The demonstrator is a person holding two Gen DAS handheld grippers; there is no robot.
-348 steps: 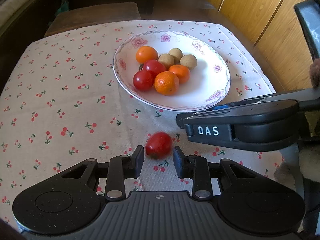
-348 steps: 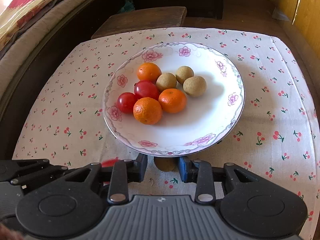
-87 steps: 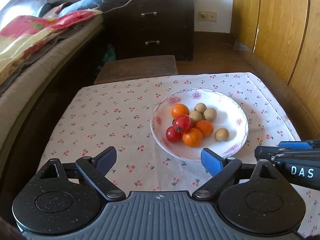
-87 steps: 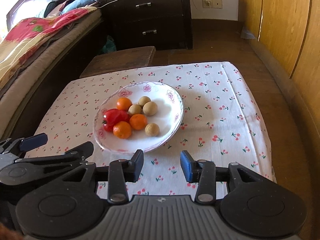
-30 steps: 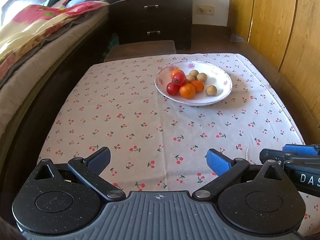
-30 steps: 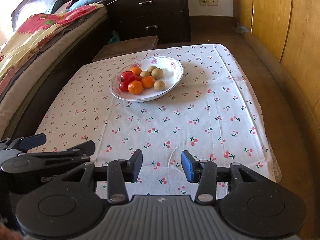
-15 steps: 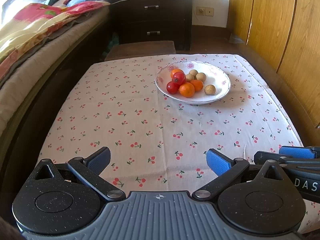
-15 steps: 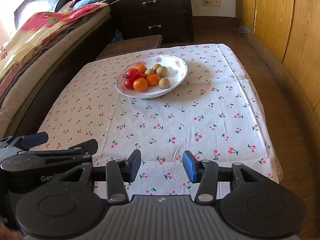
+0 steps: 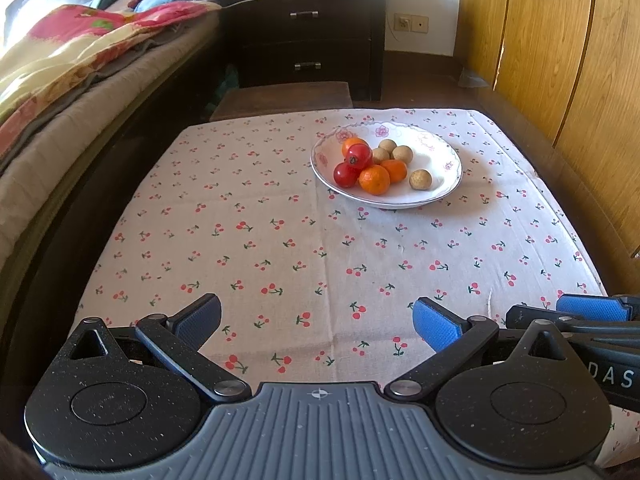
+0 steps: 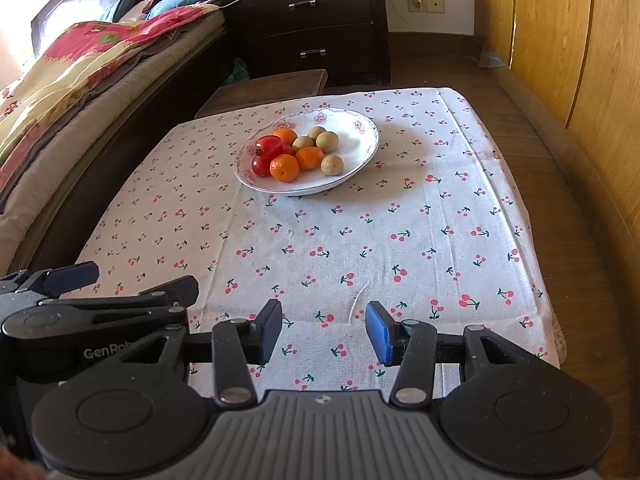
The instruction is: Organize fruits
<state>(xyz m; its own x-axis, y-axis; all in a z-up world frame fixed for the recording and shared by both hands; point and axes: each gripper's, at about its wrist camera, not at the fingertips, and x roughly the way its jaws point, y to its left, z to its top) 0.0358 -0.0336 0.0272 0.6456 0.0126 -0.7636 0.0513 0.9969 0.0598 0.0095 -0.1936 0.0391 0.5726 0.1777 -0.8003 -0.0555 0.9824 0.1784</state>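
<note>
Fruit plate [image 9: 448, 184] (all fruits inside) sits well beyond left gripper [image 9: 318, 322].

A white tablecloth [image 9: 280, 216] printed with small red cherries covered the table, creased along fold lines. Beyond its far edge stood a low dark wooden stool [image 9: 284, 98], just beside the cloth. Behind the stool, a dark nightstand [image 9: 308, 36] with two drawers and metal handles; a white cable trailed across its top. A bed [image 9: 52, 120] ran along the left, carrying a floral quilt [image 9: 80, 56] in pink and yellow. Wooden panelled doors [image 9: 560, 48] lined the right side. A wall socket [image 9: 410, 23] sat low on the white wall.
</note>
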